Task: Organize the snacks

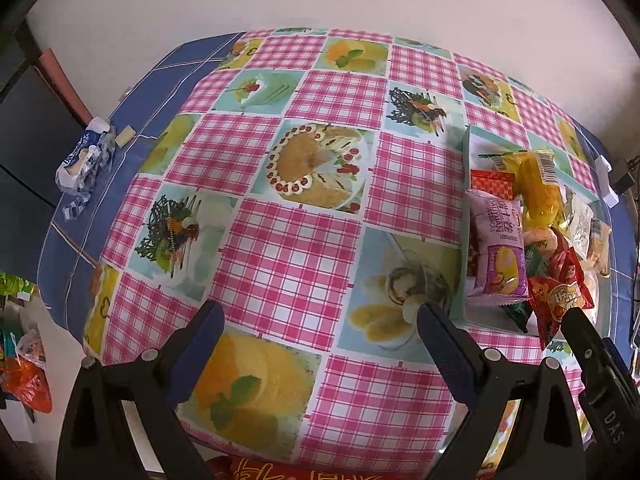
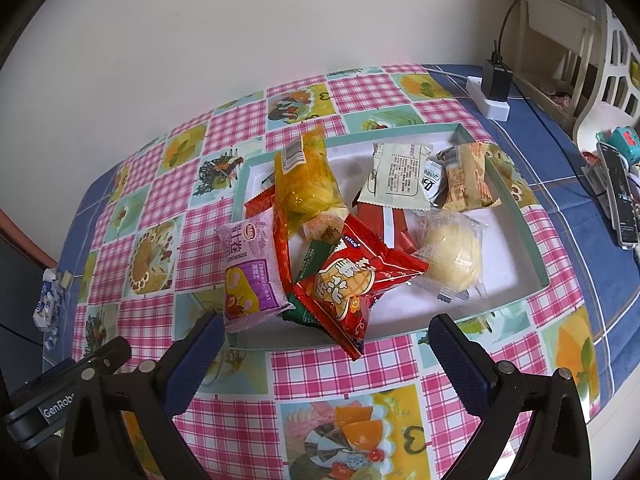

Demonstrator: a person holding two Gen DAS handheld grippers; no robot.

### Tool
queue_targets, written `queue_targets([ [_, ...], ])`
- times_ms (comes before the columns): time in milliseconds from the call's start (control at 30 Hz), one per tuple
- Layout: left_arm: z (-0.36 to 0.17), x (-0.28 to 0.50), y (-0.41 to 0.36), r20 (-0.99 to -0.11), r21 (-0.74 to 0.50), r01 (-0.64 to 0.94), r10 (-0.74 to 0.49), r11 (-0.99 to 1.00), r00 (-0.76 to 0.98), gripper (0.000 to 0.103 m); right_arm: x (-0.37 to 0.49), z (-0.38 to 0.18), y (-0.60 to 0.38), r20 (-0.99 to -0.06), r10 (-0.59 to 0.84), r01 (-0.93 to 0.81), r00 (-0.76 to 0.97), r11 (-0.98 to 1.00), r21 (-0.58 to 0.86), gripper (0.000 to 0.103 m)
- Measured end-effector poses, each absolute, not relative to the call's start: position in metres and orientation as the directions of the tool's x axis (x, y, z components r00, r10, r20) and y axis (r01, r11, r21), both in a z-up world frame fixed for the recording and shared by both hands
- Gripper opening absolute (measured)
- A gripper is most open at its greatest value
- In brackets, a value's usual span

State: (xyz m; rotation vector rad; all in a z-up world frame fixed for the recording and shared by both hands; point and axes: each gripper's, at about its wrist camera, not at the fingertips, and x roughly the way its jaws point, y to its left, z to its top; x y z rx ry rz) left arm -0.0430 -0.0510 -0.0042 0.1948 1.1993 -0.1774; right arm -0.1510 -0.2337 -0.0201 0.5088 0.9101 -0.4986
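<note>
Left wrist view: high over the checked tablecloth, facing the wall, box tray at its right edge. Right wrist view: nearer, angled down on the same box tray, centred. Shared: the tray's snack packets, e.g. purple packet, and each other's gripper body at frame edge.
</note>
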Motion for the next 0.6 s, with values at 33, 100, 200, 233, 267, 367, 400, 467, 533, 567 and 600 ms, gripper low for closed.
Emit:
queue_targets([
  [33,-0.0042,-0.0432,-0.0518,-0.935,0.057,0.239,-0.032,0.969,0.354,0.097,-0.1510,-0.0199,-0.2337,-0.834,-0.189,0.602,0.519,0.773,0.200,0.103],
  [100,-0.0046,-0.0436,-0.0533,-0.935,0.062,0.238,-0.027,0.969,0.354,0.097,-0.1510,-0.0199,-0.2338,-0.833,-0.188,0.602,0.519,0.773,0.200,0.103],
  [200,-0.0051,-0.0433,-0.0534,-0.936,0.063,0.234,-0.024,0.970,0.352,0.097,-0.1511,-0.0199,-0.2341,-0.834,-0.188,0.601,0.519,0.774,0.200,0.103],
  [233,-0.0052,-0.0431,-0.0531,-0.936,0.062,0.232,-0.024,0.971,0.352,0.097,-0.1510,-0.0197,-0.2339,-0.834,-0.187,0.600,0.519,0.775,0.200,0.103],
  [267,-0.0054,-0.0430,-0.0529,-0.936,0.062,0.230,-0.023,0.971,0.351,0.097,-0.1510,-0.0199,-0.2339,-0.834,-0.188,0.601,0.519,0.774,0.200,0.103],
  [367,-0.0061,-0.0429,-0.0522,-0.937,0.062,0.225,-0.021,0.972,0.348,0.097,-0.1508,-0.0198,-0.2335,-0.834,-0.188,0.601,0.519,0.774,0.200,0.103],
  [400,-0.0062,-0.0428,-0.0523,-0.937,0.062,0.224,-0.020,0.973,0.348,0.097,-0.1509,-0.0200,-0.2337,-0.834,-0.188,0.601,0.519,0.774,0.199,0.103],
  [467,-0.0064,-0.0427,-0.0525,-0.938,0.062,0.221,-0.019,0.973,0.347,0.097,-0.1510,-0.0200,-0.2336,-0.834,-0.188,0.602,0.518,0.773,0.199,0.103],
  [533,-0.0066,-0.0424,-0.0522,-0.938,0.062,0.219,-0.018,0.974,0.346,0.097,-0.1510,-0.0201,-0.2335,-0.834,-0.188,0.601,0.519,0.774,0.200,0.103],
  [567,-0.0067,-0.0423,-0.0521,-0.938,0.062,0.218,-0.017,0.974,0.345,0.097,-0.1510,-0.0202,-0.2335,-0.834,-0.188,0.601,0.519,0.774,0.200,0.103],
  [600,-0.0068,-0.0422,-0.0518,-0.939,0.062,0.217,-0.016,0.974,0.344,0.097,-0.1510,-0.0203,-0.2335,-0.834,-0.188,0.601,0.518,0.774,0.199,0.103],
])
